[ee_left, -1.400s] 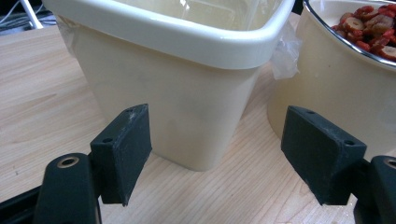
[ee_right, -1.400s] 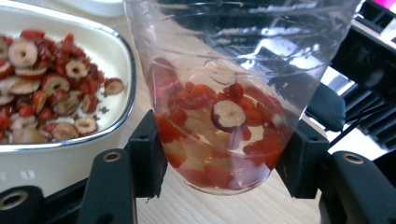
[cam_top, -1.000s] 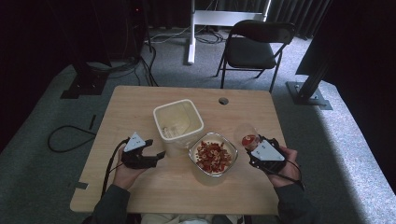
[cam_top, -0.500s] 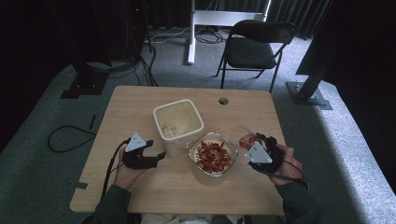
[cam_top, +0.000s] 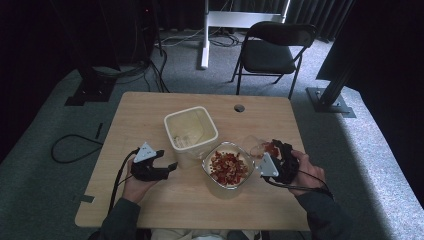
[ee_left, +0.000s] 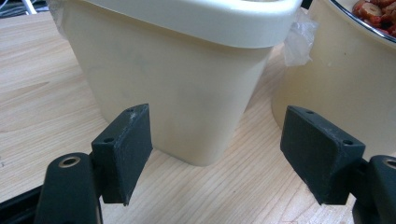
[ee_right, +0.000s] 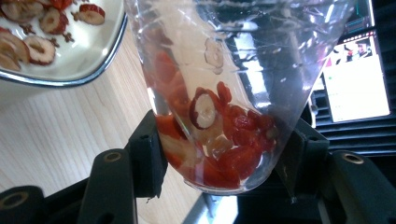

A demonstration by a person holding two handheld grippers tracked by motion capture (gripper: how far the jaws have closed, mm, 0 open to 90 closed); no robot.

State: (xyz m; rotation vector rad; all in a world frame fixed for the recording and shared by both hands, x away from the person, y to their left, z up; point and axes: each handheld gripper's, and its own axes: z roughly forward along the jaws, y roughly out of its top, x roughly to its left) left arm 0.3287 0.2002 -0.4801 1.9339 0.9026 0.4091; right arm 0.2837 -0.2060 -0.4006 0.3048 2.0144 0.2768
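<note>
Right gripper [ee_right: 219,154] clamps clear cup [ee_right: 224,93], slices left inside; bowl [cam_top: 210,172] beside it part-filled. Left gripper [ee_left: 219,154] open, idle.

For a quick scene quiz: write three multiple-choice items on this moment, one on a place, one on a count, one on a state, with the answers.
1. Where is the bowl of dried red fruit slices?
A. on the chair
B. on the table, right of the cream tub
C. on the floor

2. How many chairs stand beyond the table?
A. one
B. two
C. three

3. What is the right gripper doing?
A. hanging open
B. gripping a spoon
C. clamping a clear plastic cup of fruit slices

Answers: B, the high view shows the bowl beside the tub; A, a single folding chair; C, the jaws press the cup's sides.
</note>
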